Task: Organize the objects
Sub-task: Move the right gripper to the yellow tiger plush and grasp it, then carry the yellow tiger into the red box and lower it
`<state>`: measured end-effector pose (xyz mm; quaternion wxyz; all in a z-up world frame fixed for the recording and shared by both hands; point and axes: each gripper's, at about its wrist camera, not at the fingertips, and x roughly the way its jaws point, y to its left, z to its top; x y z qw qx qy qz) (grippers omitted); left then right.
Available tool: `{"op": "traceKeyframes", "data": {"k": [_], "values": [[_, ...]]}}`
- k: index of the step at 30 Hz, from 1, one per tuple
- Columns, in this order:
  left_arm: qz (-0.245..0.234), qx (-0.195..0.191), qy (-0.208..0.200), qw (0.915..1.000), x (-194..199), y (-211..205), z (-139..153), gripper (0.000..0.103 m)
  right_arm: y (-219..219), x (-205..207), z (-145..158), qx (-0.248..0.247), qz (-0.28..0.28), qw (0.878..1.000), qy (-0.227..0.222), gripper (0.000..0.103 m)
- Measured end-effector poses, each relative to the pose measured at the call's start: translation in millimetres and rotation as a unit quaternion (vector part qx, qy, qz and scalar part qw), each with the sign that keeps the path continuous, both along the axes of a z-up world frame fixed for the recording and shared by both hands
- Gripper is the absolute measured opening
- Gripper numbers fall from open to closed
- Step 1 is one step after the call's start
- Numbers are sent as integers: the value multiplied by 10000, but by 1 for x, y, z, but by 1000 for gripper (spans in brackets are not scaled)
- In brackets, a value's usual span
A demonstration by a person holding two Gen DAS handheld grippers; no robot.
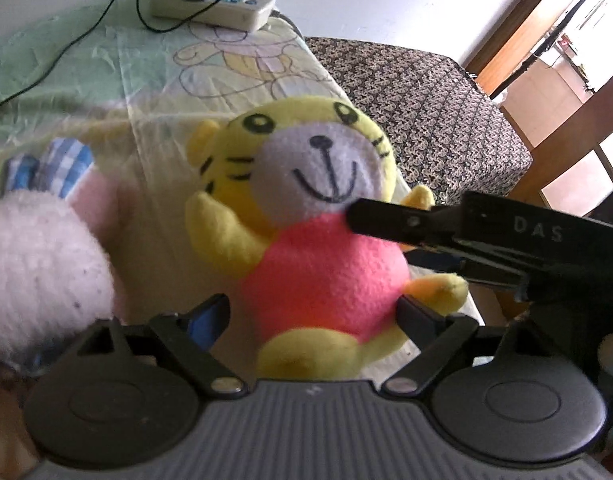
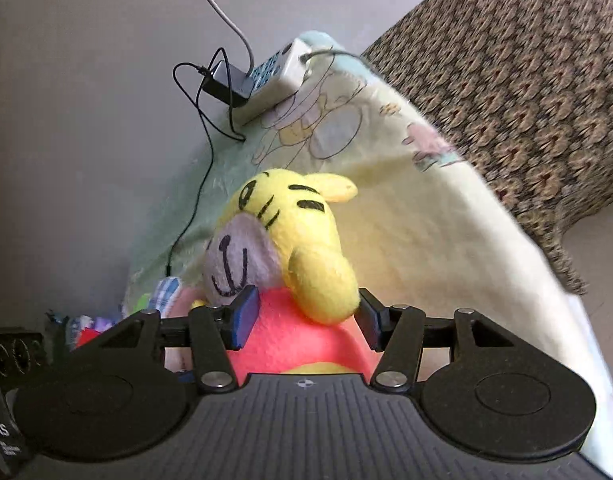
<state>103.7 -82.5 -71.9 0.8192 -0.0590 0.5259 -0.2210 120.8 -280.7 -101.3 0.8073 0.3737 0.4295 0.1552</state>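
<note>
A yellow tiger plush point(image 1: 306, 208) with a pink body is held above a cartoon-print cloth. My left gripper point(image 1: 312, 312) has a finger on each side of its pink belly, with the left finger showing a small gap. My right gripper point(image 2: 306, 316) is shut on the plush point(image 2: 290, 240) at the upper body, below its chin and arm. In the left wrist view one right gripper finger point(image 1: 390, 222) reaches in from the right and presses under the plush's chin.
A white fluffy plush point(image 1: 38, 268) and blue checked cloth point(image 1: 62, 164) lie at left. A power strip point(image 1: 214, 4) with cables sits at the far end of the cloth-covered surface point(image 1: 146, 72). A patterned brown cover point(image 1: 426, 112) lies to the right.
</note>
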Motion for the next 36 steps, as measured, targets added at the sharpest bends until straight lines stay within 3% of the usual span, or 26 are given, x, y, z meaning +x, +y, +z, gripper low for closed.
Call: {"op": "traceKeyframes", "data": {"k": [4, 10, 23, 36], "values": [[-22, -199, 28, 9998, 7, 1, -4, 91, 1, 4, -7, 359, 104, 9992, 107, 50], [-87, -364, 52, 9993, 6, 2, -2, 84, -1, -5, 4, 391, 158, 9991, -11, 40], [-542, -507, -317, 9967, -41, -5, 42, 82, -8, -59, 51, 223, 34, 9986, -477, 39], [-530, -415, -901, 9937, -108, 42, 82, 82, 47, -109, 91, 59, 303, 9945, -998, 40]]}}
